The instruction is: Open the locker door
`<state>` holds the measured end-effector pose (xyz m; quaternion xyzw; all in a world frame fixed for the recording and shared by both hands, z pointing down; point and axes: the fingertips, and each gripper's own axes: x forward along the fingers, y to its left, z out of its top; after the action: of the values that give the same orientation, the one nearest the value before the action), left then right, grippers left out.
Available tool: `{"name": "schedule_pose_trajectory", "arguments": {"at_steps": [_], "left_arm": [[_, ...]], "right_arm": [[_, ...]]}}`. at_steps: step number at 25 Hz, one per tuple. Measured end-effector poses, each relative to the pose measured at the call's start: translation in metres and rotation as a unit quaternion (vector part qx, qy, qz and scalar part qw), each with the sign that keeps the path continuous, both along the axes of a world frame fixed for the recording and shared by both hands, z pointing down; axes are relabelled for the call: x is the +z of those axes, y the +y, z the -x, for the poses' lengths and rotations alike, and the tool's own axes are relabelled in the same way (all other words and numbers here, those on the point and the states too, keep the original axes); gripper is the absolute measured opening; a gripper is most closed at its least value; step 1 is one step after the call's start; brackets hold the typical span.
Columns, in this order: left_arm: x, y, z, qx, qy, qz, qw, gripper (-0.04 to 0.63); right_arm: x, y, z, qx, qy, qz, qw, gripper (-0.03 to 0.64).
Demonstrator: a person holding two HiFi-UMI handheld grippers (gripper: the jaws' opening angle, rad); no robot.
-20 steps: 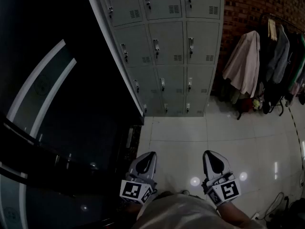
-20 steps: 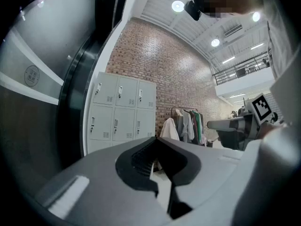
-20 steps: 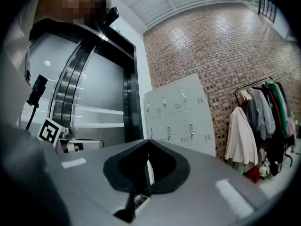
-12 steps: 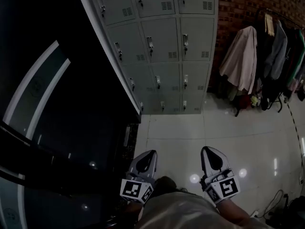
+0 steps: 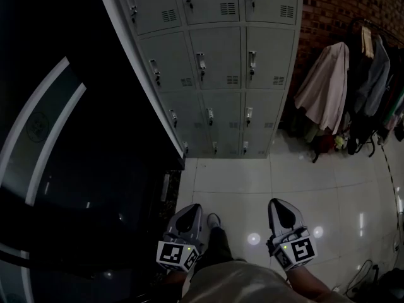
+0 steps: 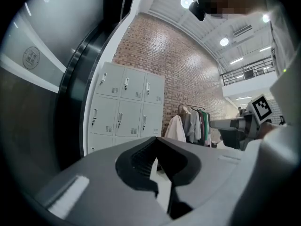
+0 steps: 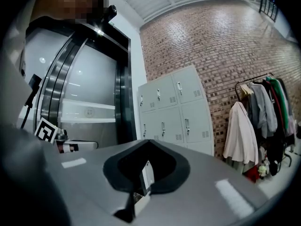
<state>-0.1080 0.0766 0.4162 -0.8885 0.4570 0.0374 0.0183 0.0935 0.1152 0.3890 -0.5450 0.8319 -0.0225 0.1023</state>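
Head view: left gripper (image 5: pixel 189 211) at 7 o'clock, right gripper (image 5: pixel 281 208) at 5, both closed on nothing. Lockers (image 5: pixel 222 68) at 12, doors shut, well apart.

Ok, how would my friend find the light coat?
Find the red brick wall behind the grey lockers. Right of the lockers a clothes rack stands, full of hanging coats. The pale coat hangs at the end nearest the lockers, the only light one among darker ones.

Pale coat (image 5: pixel 325 84) among dark garments on rack (image 5: pixel 377 29), brick wall (image 5: pixel 328 5), glossy tiled floor (image 5: pixel 233 182)
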Motion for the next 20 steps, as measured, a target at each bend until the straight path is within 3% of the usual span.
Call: {"name": "schedule_pose_trajectory", "arguments": {"at_steps": [3,10,16,20], "left_arm": [[0.009,-0.041,0.008,0.002,0.004,-0.002,1.0,0.052],[0.018,-0.167,0.021,-0.014,-0.004,-0.02,0.9997,0.052],[0.041,-0.263,0.047,-0.018,-0.015,-0.023,0.9995,0.052],[0.054,-0.313,0.052,-0.003,-0.015,-0.025,0.9996,0.052]], "right_arm": [[0.021,-0.036,0.011,-0.006,0.016,0.049,0.999,0.002],[0.034,-0.166,0.023,-0.016,0.024,0.045,0.999,0.002],[0.038,-0.265,0.043,0.004,0.015,0.005,1.0,0.002],[0.062,-0.312,0.05,0.011,0.024,0.029,0.999,0.002]]}}
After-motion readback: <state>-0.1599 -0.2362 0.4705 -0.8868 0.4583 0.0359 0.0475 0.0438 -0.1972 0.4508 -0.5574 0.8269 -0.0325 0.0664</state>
